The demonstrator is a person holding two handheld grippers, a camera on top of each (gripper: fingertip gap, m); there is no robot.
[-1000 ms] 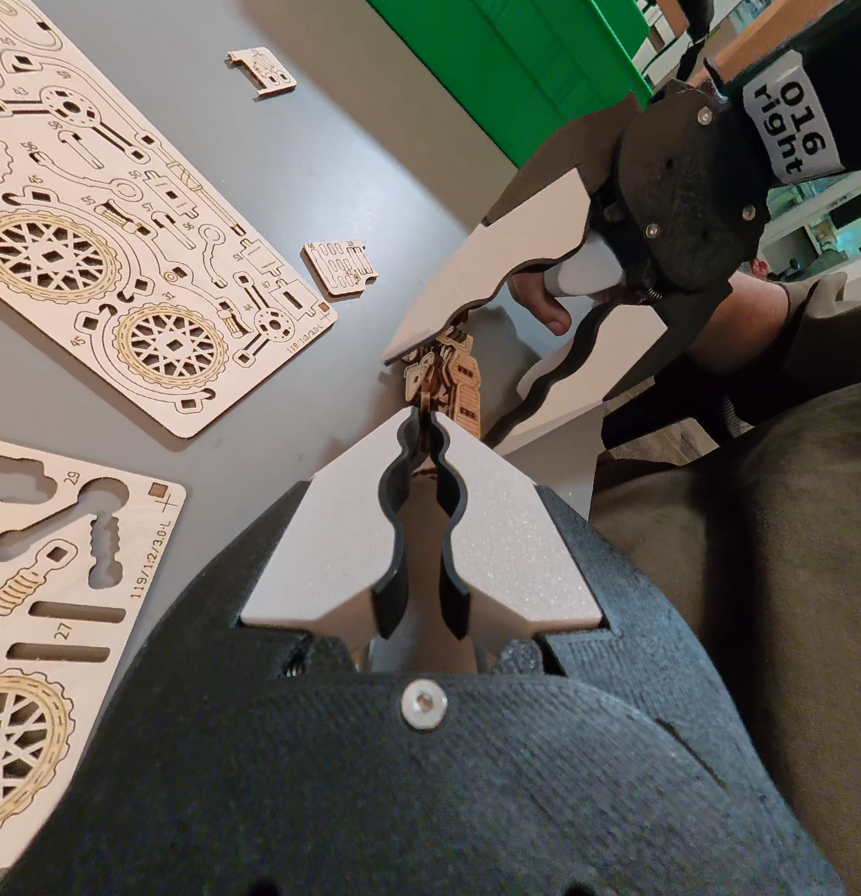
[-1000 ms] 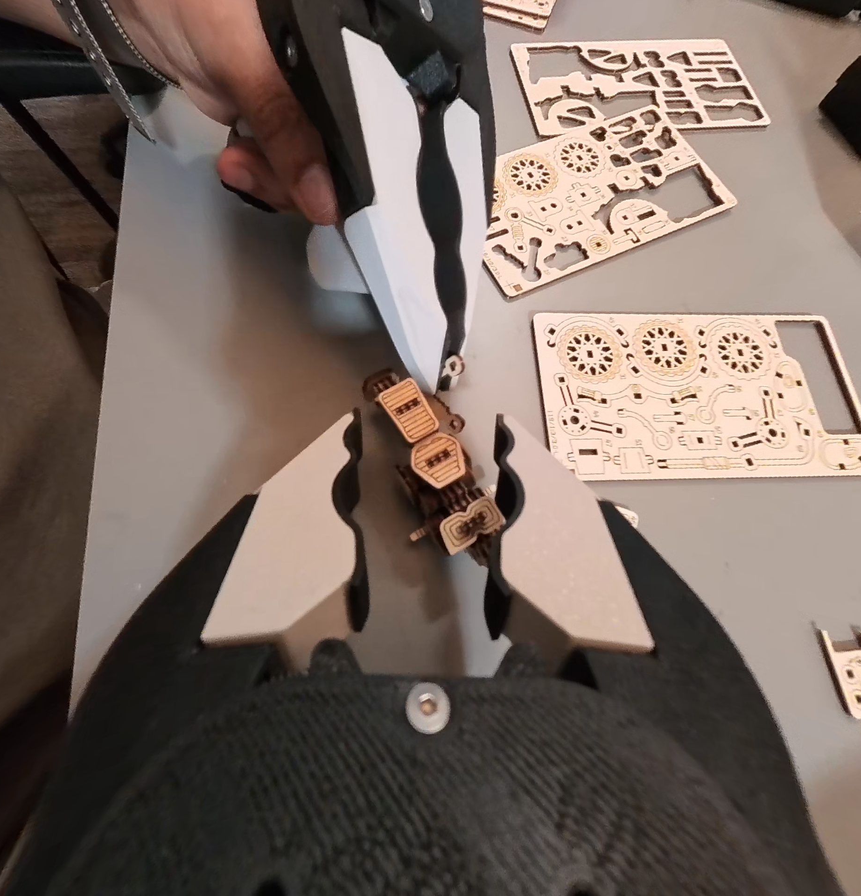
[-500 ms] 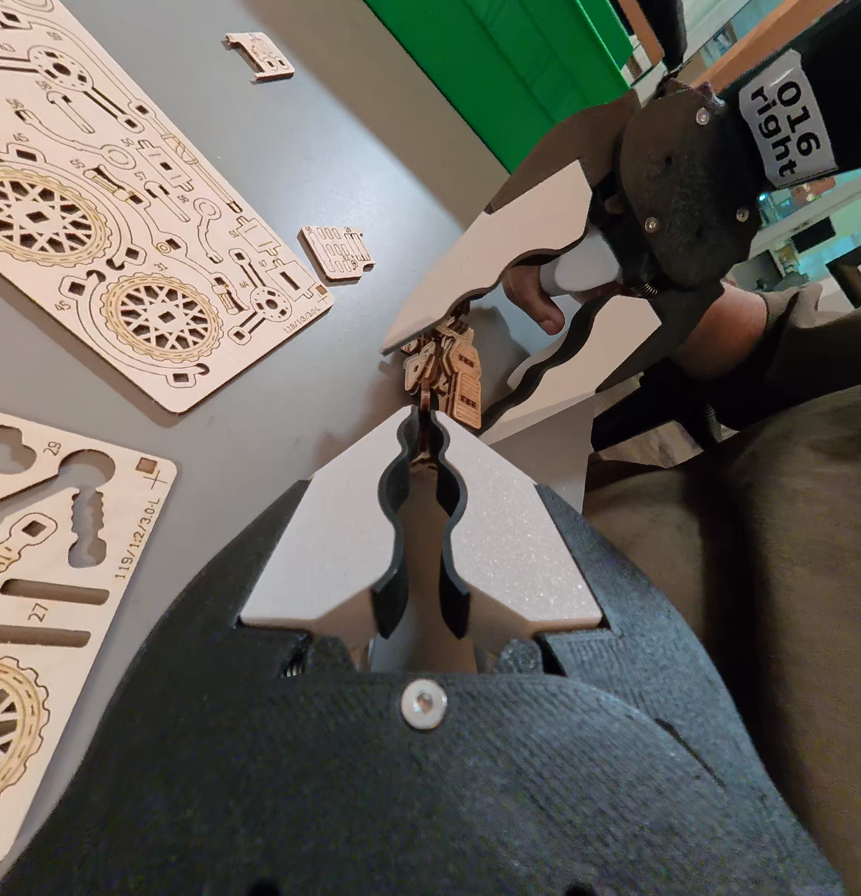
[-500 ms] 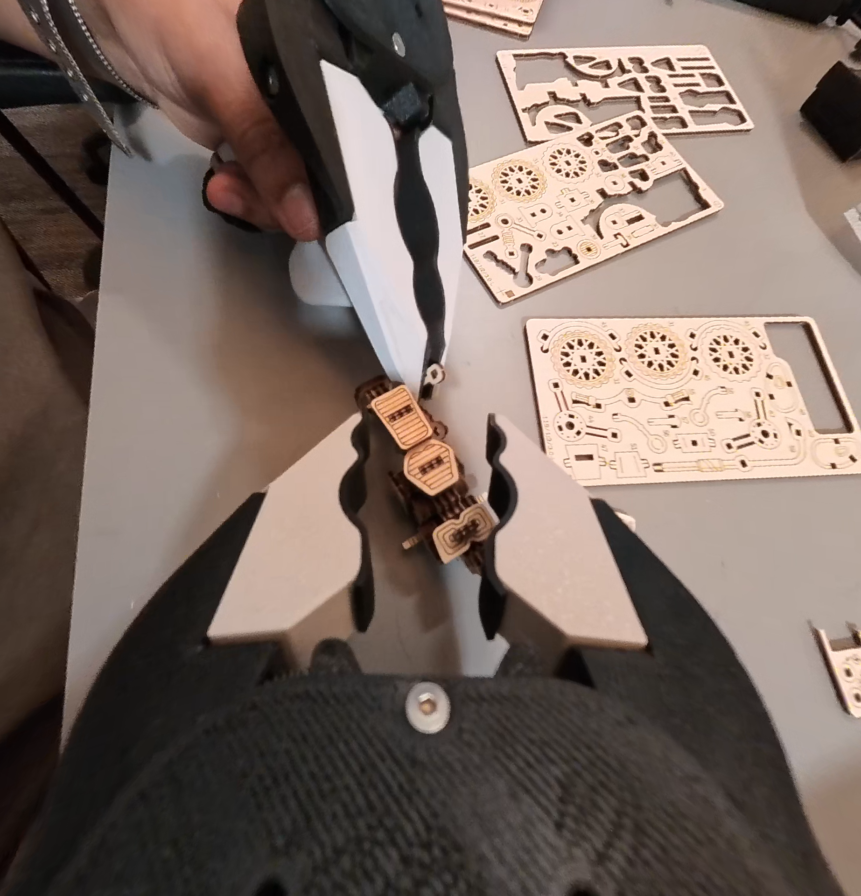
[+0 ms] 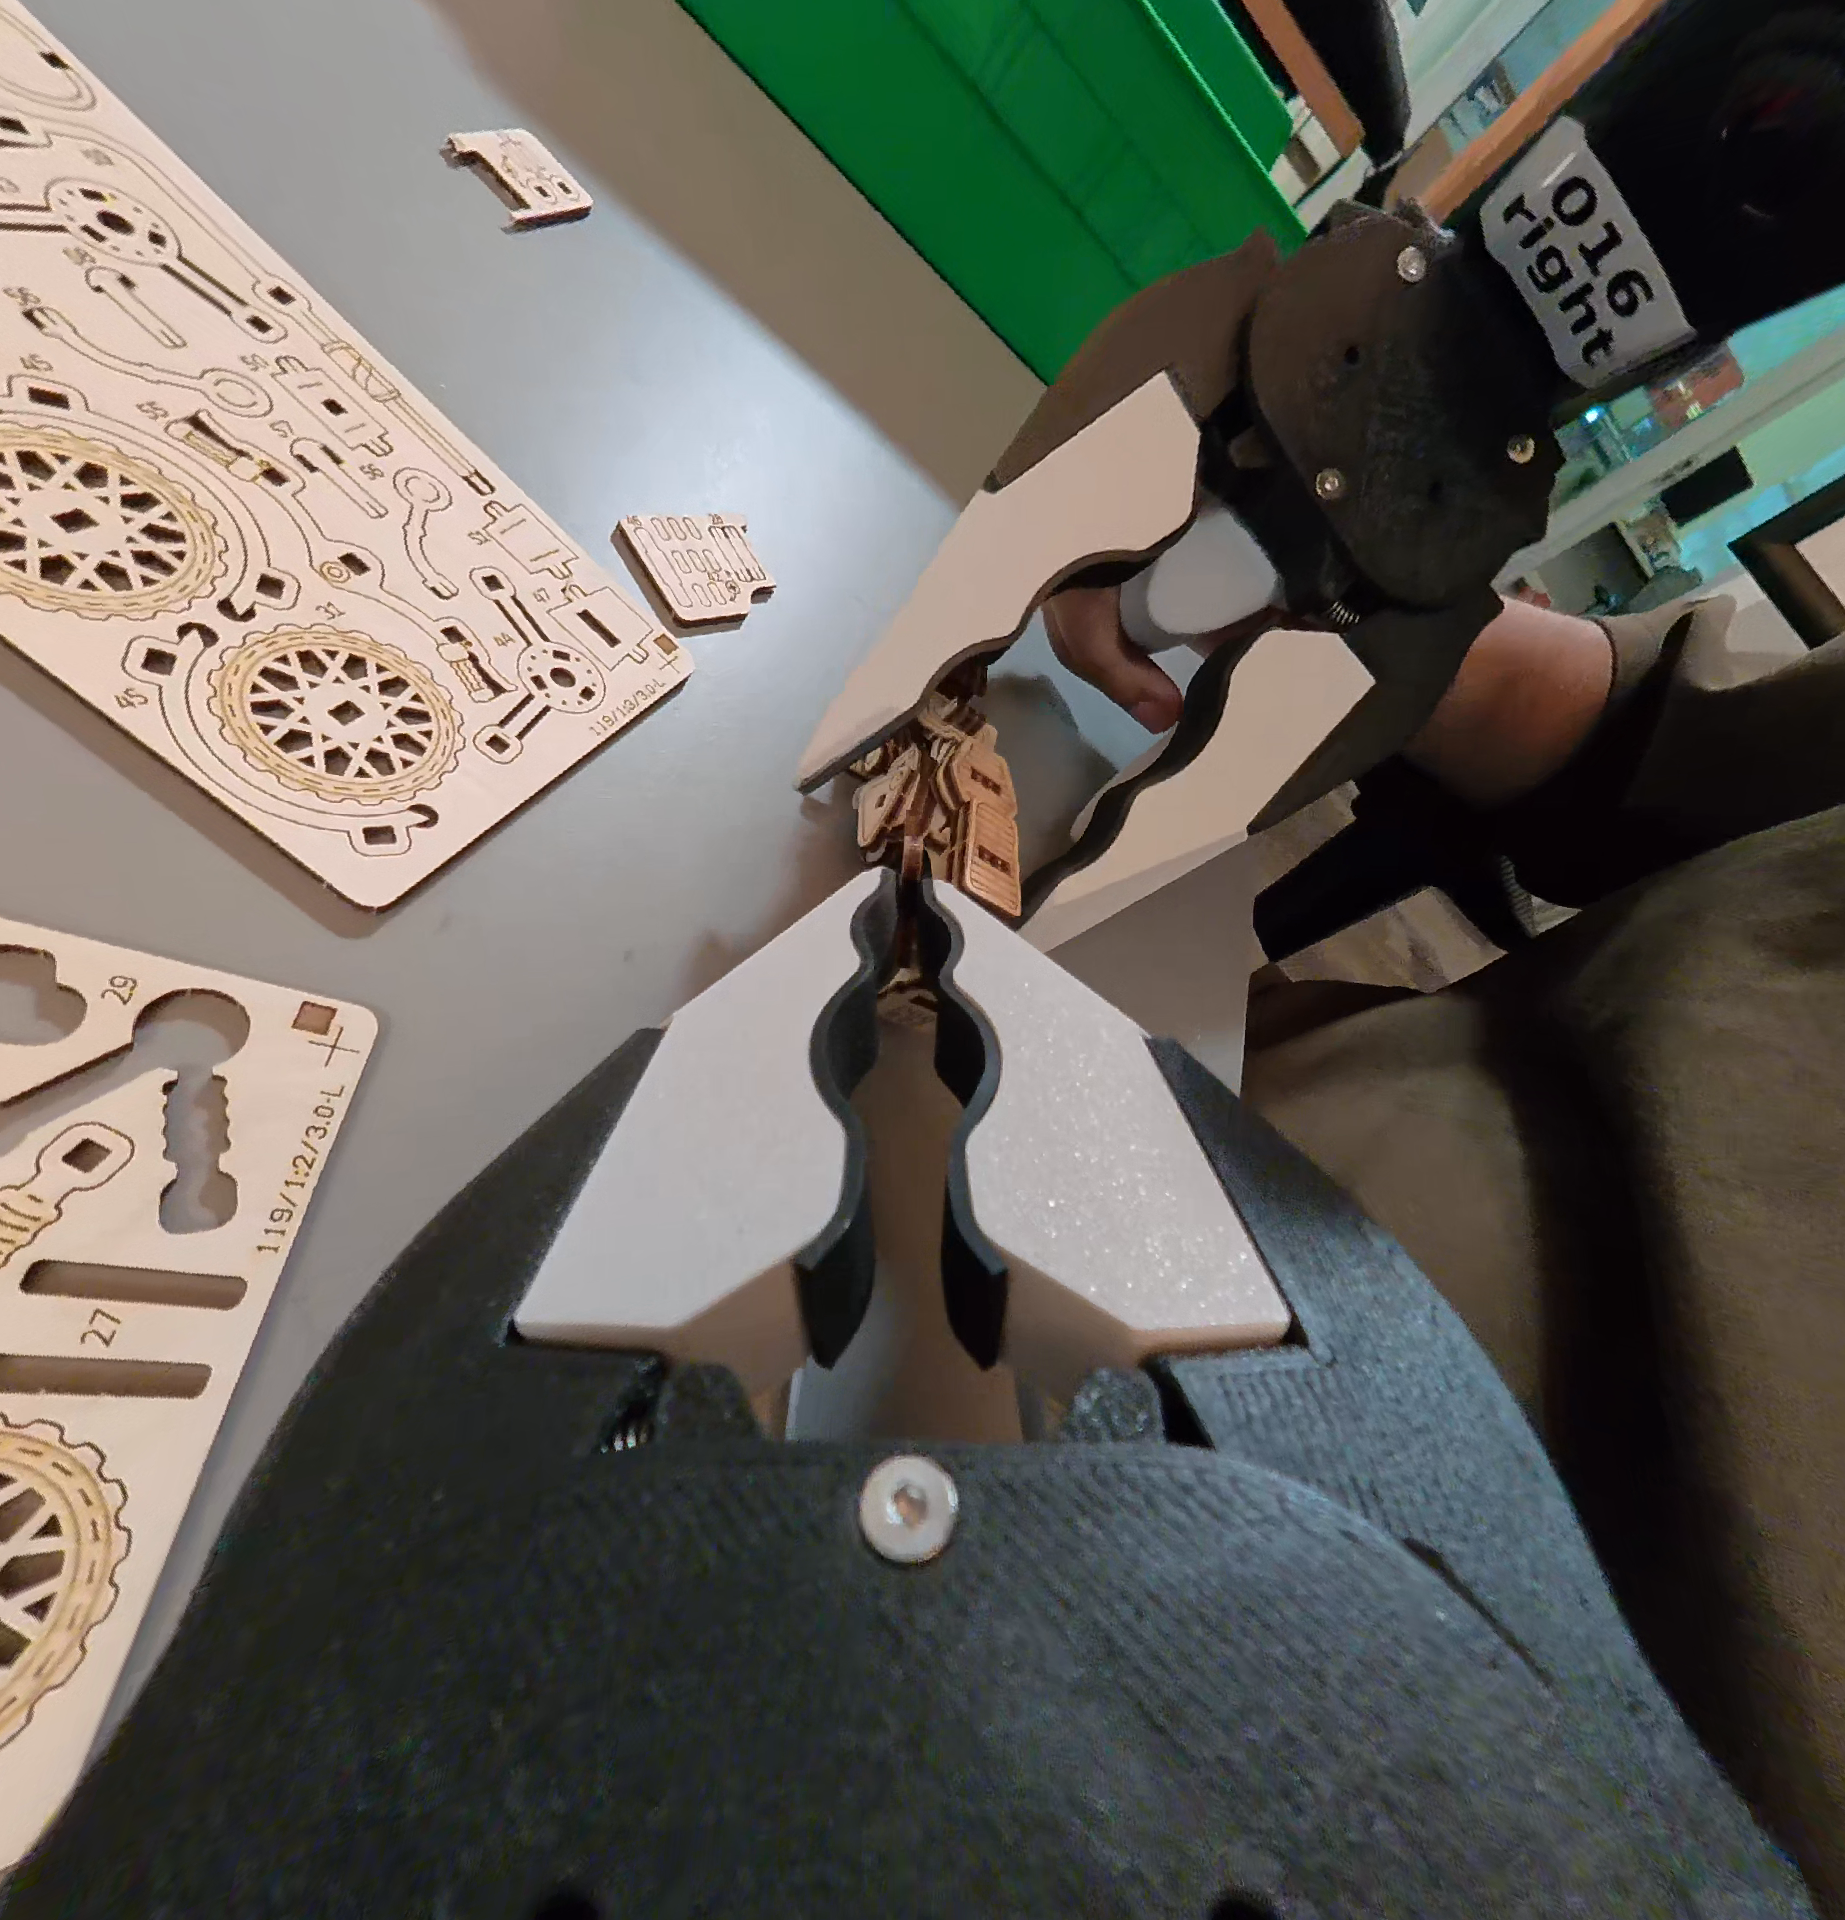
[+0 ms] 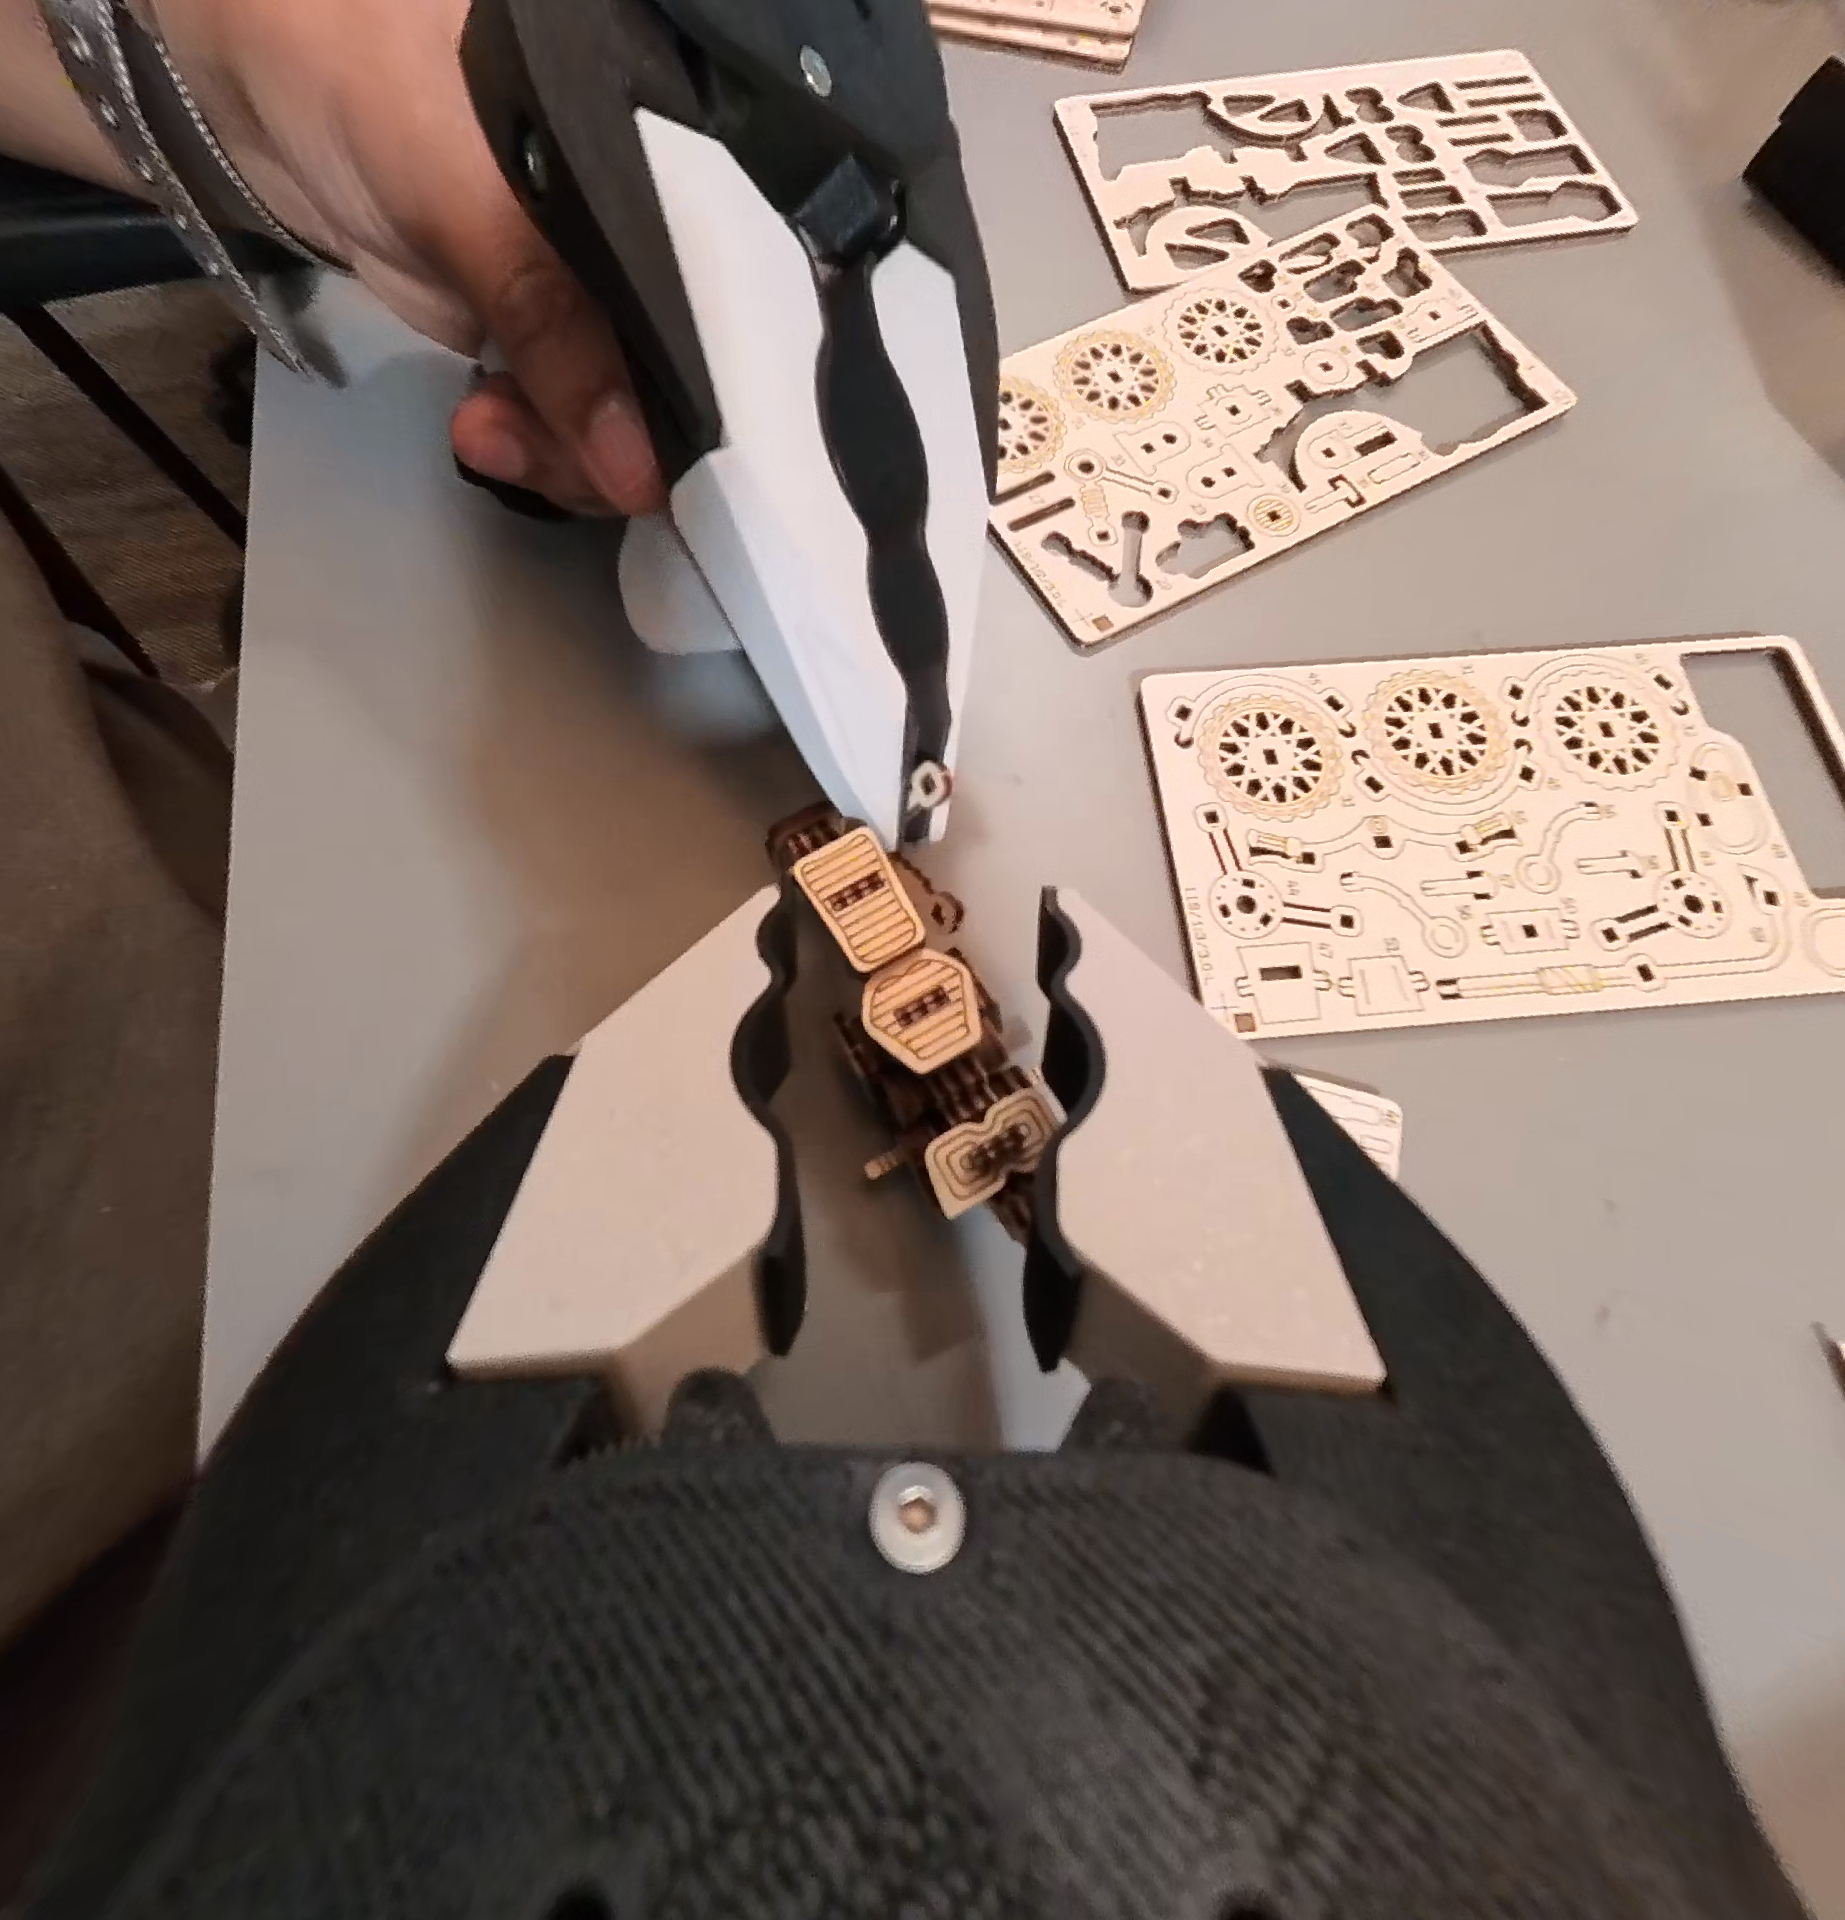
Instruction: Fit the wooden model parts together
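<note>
A small assembled wooden model (image 6: 918, 1029) lies between the jaws of my right gripper (image 6: 913, 904). The jaws stand wide, and both touch the model, at its top pad and its lower pad. My left gripper (image 5: 907, 883) is shut on a small flat wooden part (image 6: 931, 781) with a hole, pinched at its tips. In the right wrist view the left gripper (image 6: 923, 821) comes down from above, its tips right at the model's far end. In the left wrist view the model (image 5: 985, 831) sits just beyond my tips, between the right gripper's (image 5: 923, 847) fingers.
Laser-cut wooden sheets lie on the grey table (image 6: 1520, 831) (image 6: 1261, 416) (image 5: 274, 520) (image 5: 66, 1247). Loose cut pieces (image 5: 705, 566) (image 5: 523, 177) lie nearby. A green box (image 5: 1001, 156) stands at the back. The table's near edge (image 6: 232, 831) borders a person's lap. Less than 4 cm separates the two grippers' tips.
The right jaws have narrowed around the model until both touch it. The left gripper has brought its small part closer to the model's far end.
</note>
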